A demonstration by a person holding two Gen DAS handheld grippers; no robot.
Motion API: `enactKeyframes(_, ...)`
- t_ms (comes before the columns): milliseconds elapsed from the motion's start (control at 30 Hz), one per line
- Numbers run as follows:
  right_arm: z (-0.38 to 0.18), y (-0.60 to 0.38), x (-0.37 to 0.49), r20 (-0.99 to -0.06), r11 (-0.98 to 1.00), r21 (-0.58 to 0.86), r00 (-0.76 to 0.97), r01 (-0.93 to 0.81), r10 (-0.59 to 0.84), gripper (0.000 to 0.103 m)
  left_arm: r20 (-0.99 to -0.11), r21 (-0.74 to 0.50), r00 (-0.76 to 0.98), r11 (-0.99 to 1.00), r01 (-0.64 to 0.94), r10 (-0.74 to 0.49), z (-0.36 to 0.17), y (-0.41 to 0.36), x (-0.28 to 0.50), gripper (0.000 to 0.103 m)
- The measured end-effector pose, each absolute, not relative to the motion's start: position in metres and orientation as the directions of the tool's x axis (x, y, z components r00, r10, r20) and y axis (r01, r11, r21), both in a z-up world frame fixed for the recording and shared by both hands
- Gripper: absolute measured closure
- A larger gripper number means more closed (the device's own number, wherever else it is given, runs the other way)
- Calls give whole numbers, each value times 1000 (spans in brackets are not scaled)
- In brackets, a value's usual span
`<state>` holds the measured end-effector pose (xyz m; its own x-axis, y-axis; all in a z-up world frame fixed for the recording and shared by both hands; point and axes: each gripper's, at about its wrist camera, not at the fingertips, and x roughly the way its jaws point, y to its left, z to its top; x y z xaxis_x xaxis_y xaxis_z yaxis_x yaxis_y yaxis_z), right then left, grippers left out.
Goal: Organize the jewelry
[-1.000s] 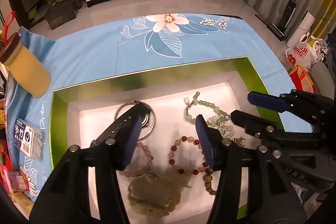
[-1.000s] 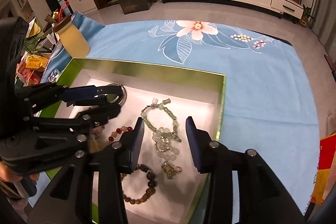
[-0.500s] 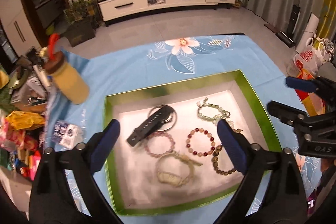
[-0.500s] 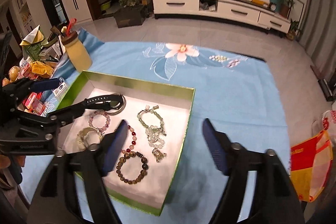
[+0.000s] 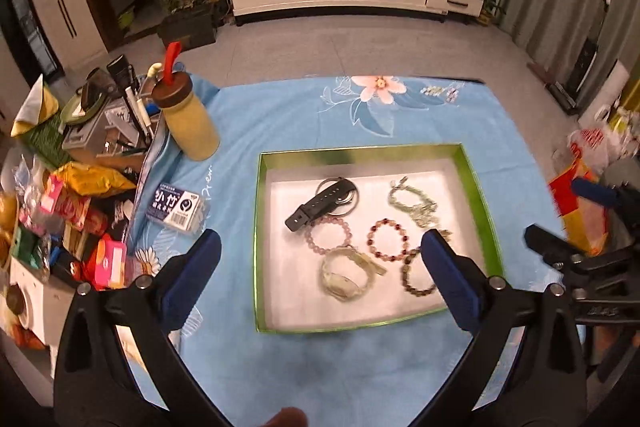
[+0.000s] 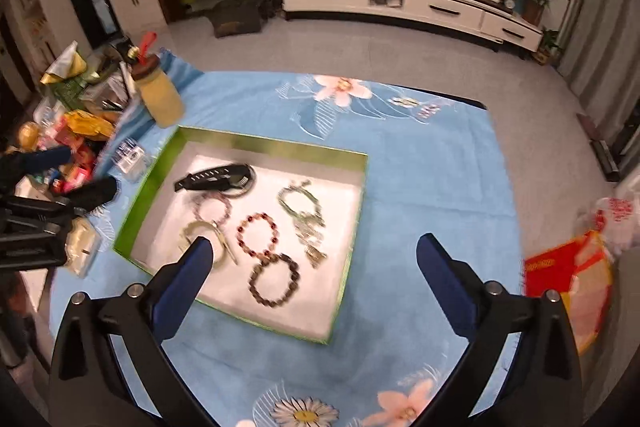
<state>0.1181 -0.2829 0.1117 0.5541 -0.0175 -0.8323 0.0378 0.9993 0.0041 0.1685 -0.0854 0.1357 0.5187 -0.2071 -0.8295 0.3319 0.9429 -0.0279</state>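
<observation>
A green-walled box with a white floor lies on the blue floral cloth. Inside it lie a black watch strap on a metal ring, a pink bead bracelet, a red bead bracelet, a pale green jade chain, a dark bead bracelet and a pale pendant bracelet. My left gripper hangs high above the box's near half, jaws opening, nothing between them. My right gripper hovers over the box's near right corner, jaws also opening wide and empty.
A yellow bottle with a brown lid stands at the cloth's left edge, with a tissue pack nearer. Packets and boxes crowd the far left. A red bag lies off the right edge.
Both grippers have risen away from the box and their jaws have spread wide. The watch strap and bracelets now lie loose on the box floor.
</observation>
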Motion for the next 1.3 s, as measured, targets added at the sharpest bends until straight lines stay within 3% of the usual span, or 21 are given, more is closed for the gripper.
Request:
enactKeyframes(200,135,-273,111,-842,999,-19,538,26,-30,1,-829,68,548,954,292,-109,161,-86,158,2)
enactKeyframes(467,163,-270,108,-824,999,-22,566,37,-39,1,-828,44,547,957,287,-126,177,-82,150,2)
enactKeyframes(1300,148,-269,115,-838,999,-7,545,38,-27,1,-844,25,522,964,265,-121,162,-85,160,2)
